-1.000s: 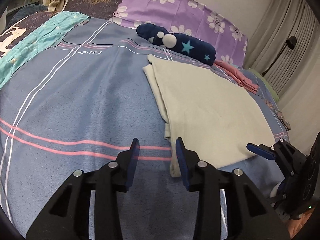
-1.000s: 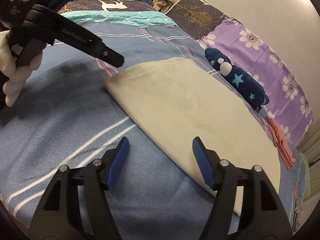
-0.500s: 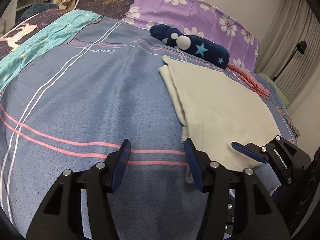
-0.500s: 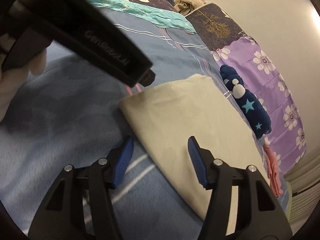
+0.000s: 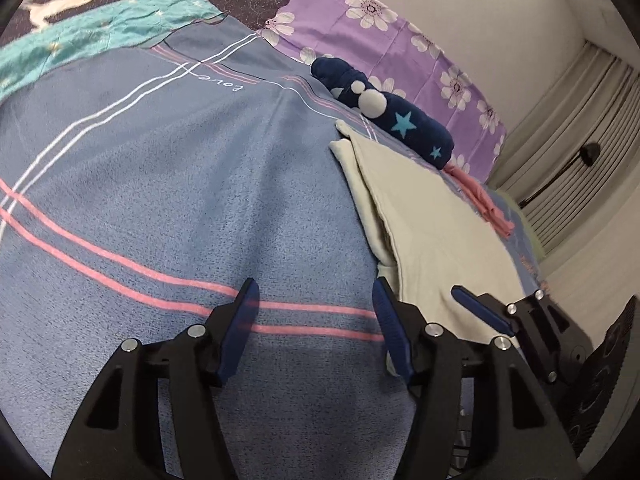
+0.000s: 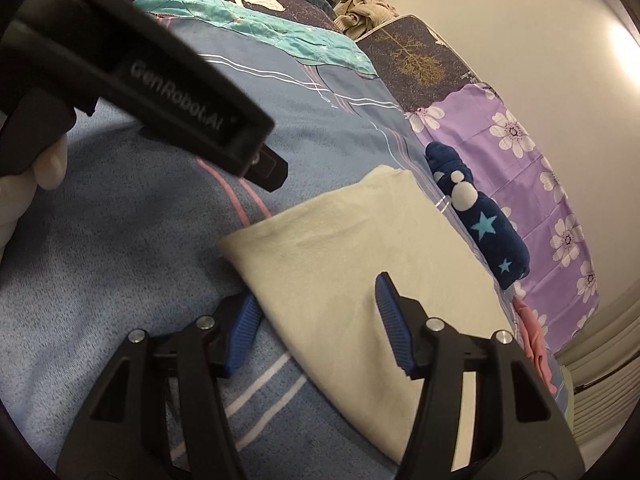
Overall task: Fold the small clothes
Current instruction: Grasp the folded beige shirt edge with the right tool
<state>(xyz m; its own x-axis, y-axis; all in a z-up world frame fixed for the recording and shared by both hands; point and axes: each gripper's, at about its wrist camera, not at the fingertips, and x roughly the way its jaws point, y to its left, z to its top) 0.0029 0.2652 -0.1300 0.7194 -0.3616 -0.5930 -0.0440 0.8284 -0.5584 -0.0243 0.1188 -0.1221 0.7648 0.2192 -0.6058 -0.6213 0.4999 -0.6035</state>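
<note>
Blue striped bedding (image 5: pixel 160 184) covers the bed, and on it, just in front of the navy starred roll (image 5: pixel 384 108), lies the cream garment (image 6: pixel 360 264) — already doubled over. It looks light, limp and thin, likely to sag unless pinched at a corner or along its layered edge. Right claw (image 6: pixel 316 320) stands open astride the near edge; left claw (image 5: pixel 316 320) open over bare bedding beside it, holding nothing. No containers are visible — only a pink cloth (image 5: pixel 484 204) beyond the roll.

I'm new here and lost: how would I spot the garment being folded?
Start at the purple flowered pillow on the blue striped bed cover. In front of the rolled navy star-print cloth lies the flat cream folded garment, the only plain, pale piece.
</note>
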